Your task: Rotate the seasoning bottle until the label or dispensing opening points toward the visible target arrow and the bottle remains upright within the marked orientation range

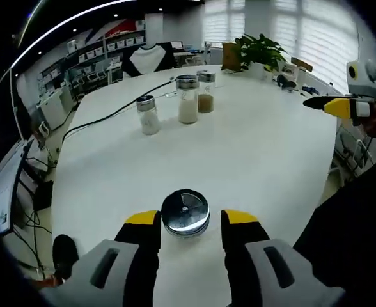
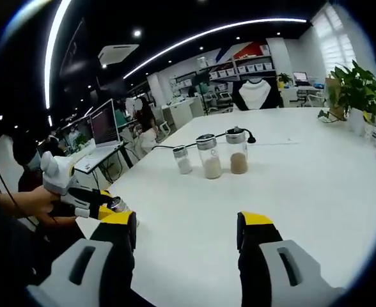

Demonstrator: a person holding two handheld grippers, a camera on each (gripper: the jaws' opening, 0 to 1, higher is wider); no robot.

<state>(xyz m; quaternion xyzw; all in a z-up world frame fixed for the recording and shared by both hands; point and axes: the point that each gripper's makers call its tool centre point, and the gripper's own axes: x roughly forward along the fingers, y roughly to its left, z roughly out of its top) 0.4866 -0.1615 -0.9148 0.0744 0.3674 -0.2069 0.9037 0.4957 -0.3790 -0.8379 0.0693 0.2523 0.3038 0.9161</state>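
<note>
A seasoning bottle [image 1: 185,212] with a shiny metal lid stands upright on the white table [image 1: 265,160], seen from above. My left gripper [image 1: 191,220] is open, its yellow-tipped jaws standing on either side of the bottle, with a small gap showing on the right side. In the right gripper view the same bottle [image 2: 117,204] sits at the left gripper [image 2: 105,208], near the table's edge. My right gripper [image 2: 187,230] is open over bare table with nothing between its jaws. It also shows at the right of the left gripper view, the right gripper [image 1: 319,102] held above the table.
Three more glass bottles stand mid-table: a short one with white contents [image 1: 148,115], a taller white-filled one [image 1: 188,99] and a brown-filled one [image 1: 206,93]. A black cable [image 1: 111,114] runs across the table's left. A potted plant [image 1: 258,50] stands at the far end.
</note>
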